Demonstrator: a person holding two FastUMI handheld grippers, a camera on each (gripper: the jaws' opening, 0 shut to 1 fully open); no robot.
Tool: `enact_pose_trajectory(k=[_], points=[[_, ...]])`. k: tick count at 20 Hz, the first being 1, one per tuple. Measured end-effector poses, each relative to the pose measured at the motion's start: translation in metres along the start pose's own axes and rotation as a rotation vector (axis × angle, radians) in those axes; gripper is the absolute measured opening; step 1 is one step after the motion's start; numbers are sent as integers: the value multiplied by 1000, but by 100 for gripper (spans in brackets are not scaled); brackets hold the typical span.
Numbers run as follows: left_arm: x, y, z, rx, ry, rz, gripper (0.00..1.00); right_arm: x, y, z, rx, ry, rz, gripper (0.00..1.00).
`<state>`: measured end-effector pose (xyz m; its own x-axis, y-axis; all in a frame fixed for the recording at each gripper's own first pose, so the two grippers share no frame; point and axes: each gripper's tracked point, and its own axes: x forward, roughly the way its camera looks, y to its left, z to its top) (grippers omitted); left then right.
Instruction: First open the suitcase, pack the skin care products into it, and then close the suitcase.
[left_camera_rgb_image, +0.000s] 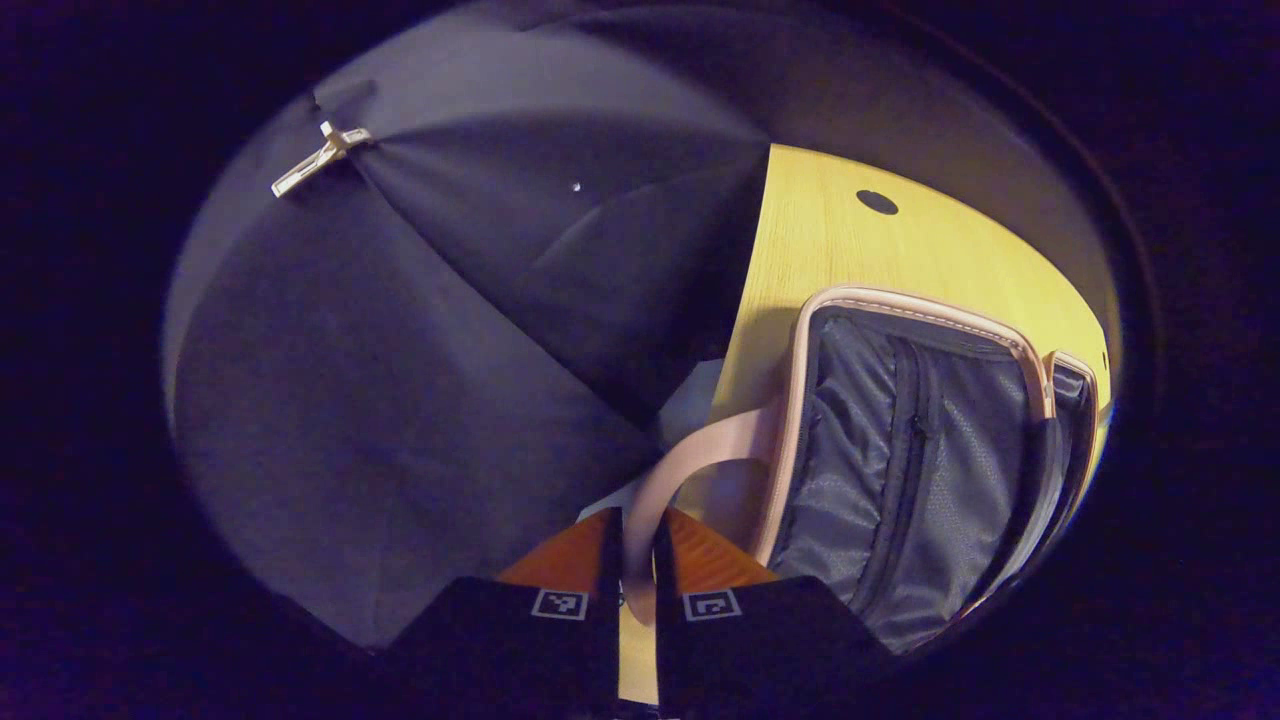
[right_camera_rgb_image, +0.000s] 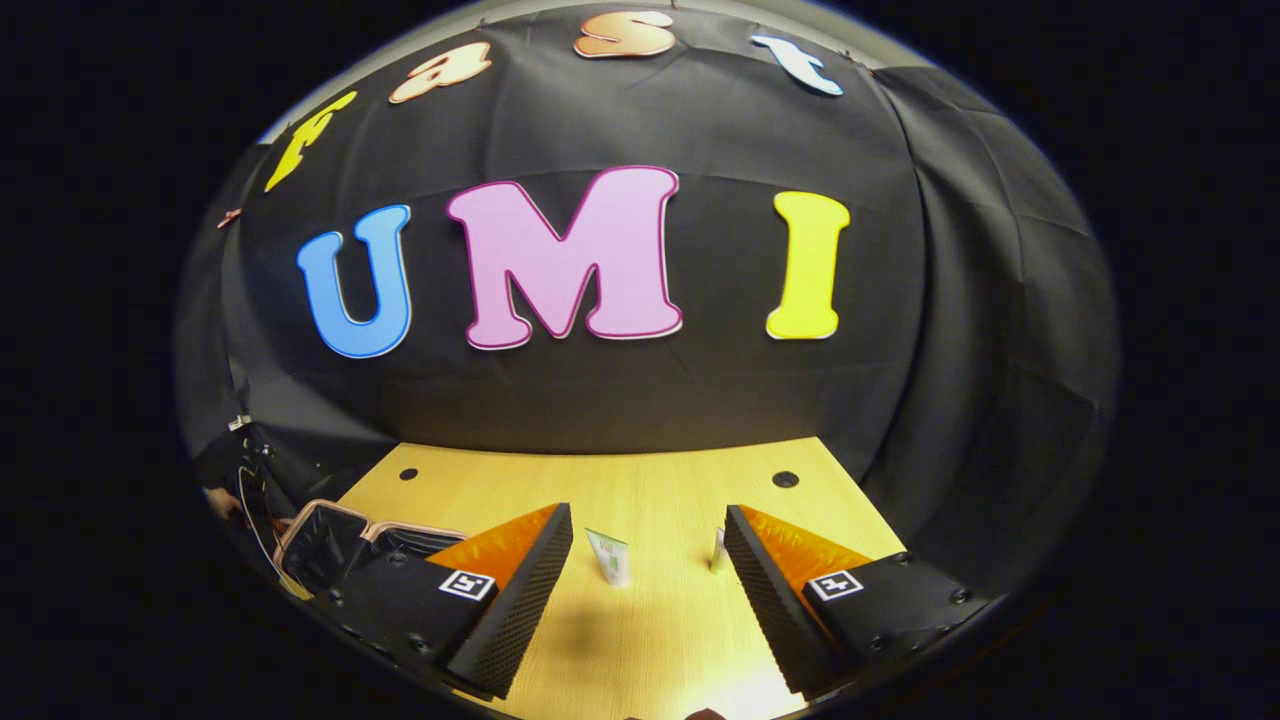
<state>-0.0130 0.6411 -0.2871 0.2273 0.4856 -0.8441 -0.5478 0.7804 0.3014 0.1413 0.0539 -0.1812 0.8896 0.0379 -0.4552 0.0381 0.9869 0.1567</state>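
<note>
Yellow wooden table (right_camera_rgb_image: 640, 480) | open pink suitcase with grey lining (left_camera_rgb_image: 900, 460), right edge cut off | left gripper (left_camera_rgb_image: 632, 560) pinches its pink handle (left_camera_rgb_image: 690, 460) | right gripper (right_camera_rgb_image: 648, 590) spread; small green-white tube (right_camera_rgb_image: 610, 556) upright between fingers, second item (right_camera_rgb_image: 718, 548) half hidden.

Left gripper (left_camera_rgb_image: 632, 560): jaws nearly closed, clamping the suitcase's pink handle strap (left_camera_rgb_image: 690, 462) between them. Suitcase (left_camera_rgb_image: 905, 470): lying open at four o'clock, showing grey zipped lining. Bench (left_camera_rgb_image: 840, 250): yellow wood, showing at two o'clock.
</note>
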Motion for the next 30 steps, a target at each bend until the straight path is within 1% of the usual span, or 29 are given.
enact_pose_trajectory(k=[1,2,3,4,5,6,7,9,10,11,13,14,17,18,20,22,24,25,28,30], points=[[0,-5,2,-7,-12,-40,26,0,-5,-3,13,11,-16,97],[-4,1,5,3,-34,-15,32,0,-9,-5,22,15,-29,97],[-12,4,13,9,-73,-29,62,2,-11,-5,26,15,-39,97],[-19,1,21,17,-127,-39,66,3,-14,-8,19,16,-49,97],[-36,-4,34,25,-195,-51,79,4,-19,-8,5,12,-59,97],[-59,-17,50,34,-275,-85,84,2,-25,-6,-12,4,-67,97],[-87,-37,63,42,-354,-124,85,3,-29,-5,-26,-2,-71,97],[-142,-96,81,79,-483,-236,86,8,-36,-5,-36,-6,-77,97],[-163,-132,83,109,-528,-296,87,10,-38,-5,-38,-6,-75,97],[-187,-167,83,146,-573,-359,90,11,-42,-5,-45,-8,-72,97],[-235,-237,80,214,-649,-454,93,17,-48,-8,-61,-9,-54,97],[-256,-273,75,241,-672,-508,95,20,-50,-11,-67,-1,-40,97],[-305,-392,49,316,-694,-662,96,24,-58,-15,-61,3,-1,97],[-319,-426,36,343,-689,-705,96,24,-61,-17,-53,9,12,97],[-330,-488,7,413,-640,-786,96,22,-62,-22,-71,12,46,97],[-327,-534,-11,490,-583,-824,96,19,-66,-28,-112,17,75,97],[-311,-571,-19,562,-532,-831,96,16,-66,-33,-121,27,119,97],[-304,-582,-19,593,-504,-833,96,15,-67,-37,-119,36,139,97],[-280,-616,-10,634,-419,-820,96,16,-75,-48,-110,64,173,97],[-258,-634,0,645,-371,-785,96,17,-83,-55,-104,80,187,97]])
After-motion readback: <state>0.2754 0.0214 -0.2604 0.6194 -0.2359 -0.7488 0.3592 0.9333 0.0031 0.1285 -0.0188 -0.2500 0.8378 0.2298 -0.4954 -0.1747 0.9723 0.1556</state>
